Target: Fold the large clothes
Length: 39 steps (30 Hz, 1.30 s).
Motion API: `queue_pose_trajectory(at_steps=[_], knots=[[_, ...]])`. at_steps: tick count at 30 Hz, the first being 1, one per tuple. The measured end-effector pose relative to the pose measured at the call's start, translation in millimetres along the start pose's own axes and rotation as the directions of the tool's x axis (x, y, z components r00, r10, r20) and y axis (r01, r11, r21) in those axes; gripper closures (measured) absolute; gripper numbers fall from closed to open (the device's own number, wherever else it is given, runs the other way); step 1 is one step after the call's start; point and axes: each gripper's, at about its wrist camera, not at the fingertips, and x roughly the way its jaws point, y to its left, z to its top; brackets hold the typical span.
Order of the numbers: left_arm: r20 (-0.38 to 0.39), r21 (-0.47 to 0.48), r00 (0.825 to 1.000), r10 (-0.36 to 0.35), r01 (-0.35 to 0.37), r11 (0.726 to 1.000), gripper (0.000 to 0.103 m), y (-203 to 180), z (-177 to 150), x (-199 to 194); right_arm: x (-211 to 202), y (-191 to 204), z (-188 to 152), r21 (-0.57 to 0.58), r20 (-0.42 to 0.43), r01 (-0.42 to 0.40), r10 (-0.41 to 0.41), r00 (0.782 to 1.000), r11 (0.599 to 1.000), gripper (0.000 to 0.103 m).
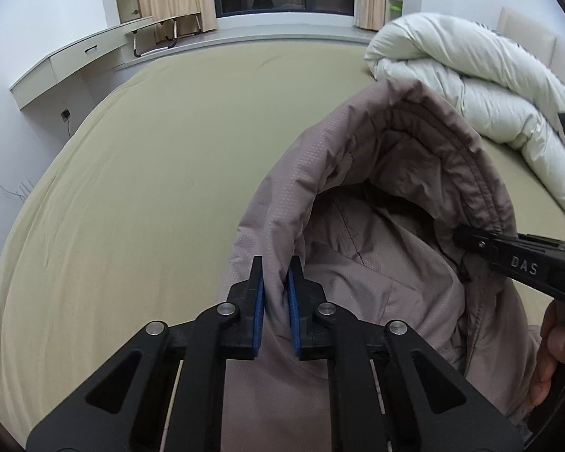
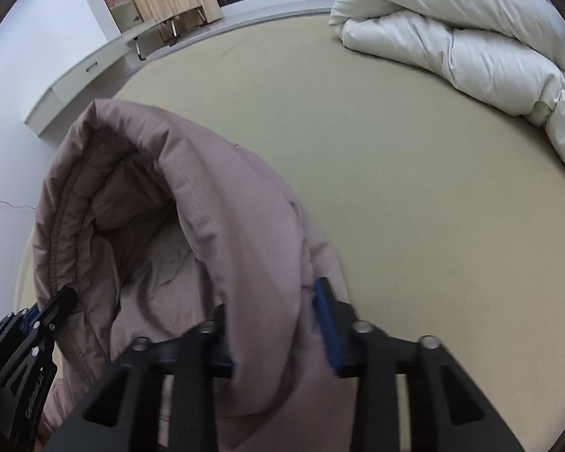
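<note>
A mauve padded hooded jacket (image 1: 376, 226) is held up over the olive bed (image 1: 150, 188), its hood opening facing the cameras. My left gripper (image 1: 277, 286) is shut on the hood's left edge between its blue pads. It also shows in the right wrist view (image 2: 62, 301) at the hood's far rim. My right gripper (image 2: 273, 312) has thick jacket fabric (image 2: 245, 263) between its fingers, set wide apart around the bulk; the view is blurred. In the left wrist view the right gripper (image 1: 467, 239) bites the hood's right rim.
A rolled white duvet (image 2: 452, 37) lies at the bed's far right (image 1: 471, 75). A grey wall desk (image 1: 75, 56) and a folded metal frame stand at the far left. Window and curtains are behind. A hand (image 1: 557, 346) shows at right.
</note>
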Motion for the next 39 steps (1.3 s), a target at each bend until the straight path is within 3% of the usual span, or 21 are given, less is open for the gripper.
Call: queue_pose_trajectory(at_steps=[6, 15, 18, 24, 28, 31, 33, 34, 36, 39], knots=[[0.050, -0.044, 0.999, -0.015, 0.017, 0.999, 0.095, 22.3, -15.9, -43.8, -46.4, 1.7, -11.5, -0.053, 0.108, -0.020, 0.026, 0.994, 0.998, 0.089], [0.108, -0.138, 0.992, -0.069, 0.083, 0.987, 0.096, 64.6, -60.8, -155.8, -140.2, 1.6, -52.7, -0.049, 0.193, -0.074, 0.082, 0.978, 0.996, 0.089], [0.117, -0.171, 0.988, -0.098, 0.117, 0.978, 0.096, 71.8, -86.1, -194.7, -168.4, -1.6, -83.2, -0.046, 0.202, -0.093, 0.100, 0.974, 0.995, 0.089], [0.127, -0.175, 0.983, -0.135, 0.156, 0.972, 0.096, 63.3, -161.7, -266.8, -213.4, -23.5, -177.9, 0.024, 0.197, -0.153, 0.145, 0.970, 0.988, 0.089], [0.071, -0.213, 0.988, -0.139, 0.151, 0.965, 0.096, 58.2, -226.7, -283.3, -216.0, -32.3, -245.7, 0.061, 0.172, -0.166, 0.153, 0.973, 0.984, 0.088], [-0.061, -0.257, 0.983, -0.171, 0.150, 0.955, 0.096, 55.4, -279.4, -271.7, -201.7, -32.7, -285.1, 0.078, 0.124, -0.142, 0.132, 0.984, 0.987, 0.077], [-0.126, -0.262, 0.975, -0.184, 0.146, 0.954, 0.096, 55.8, -310.8, -273.5, -202.5, -39.1, -303.5, 0.124, 0.134, -0.147, 0.130, 0.982, 0.981, 0.055], [-0.138, -0.267, 0.973, -0.187, 0.145, 0.953, 0.096, 58.4, -325.6, -280.7, -205.7, -42.1, -307.7, 0.142, 0.141, -0.154, 0.134, 0.981, 0.978, 0.052], [-0.118, -0.288, 0.974, -0.196, 0.156, 0.945, 0.096, 65.7, -343.9, -302.3, -215.8, -43.8, -313.5, 0.151, 0.142, -0.127, 0.106, 0.984, 0.980, 0.037], [-0.004, -0.256, 0.984, -0.178, 0.171, 0.952, 0.096, 72.0, -332.9, -345.6, -237.4, -38.6, -316.6, 0.091, 0.145, -0.088, 0.075, 0.987, 0.992, 0.037]])
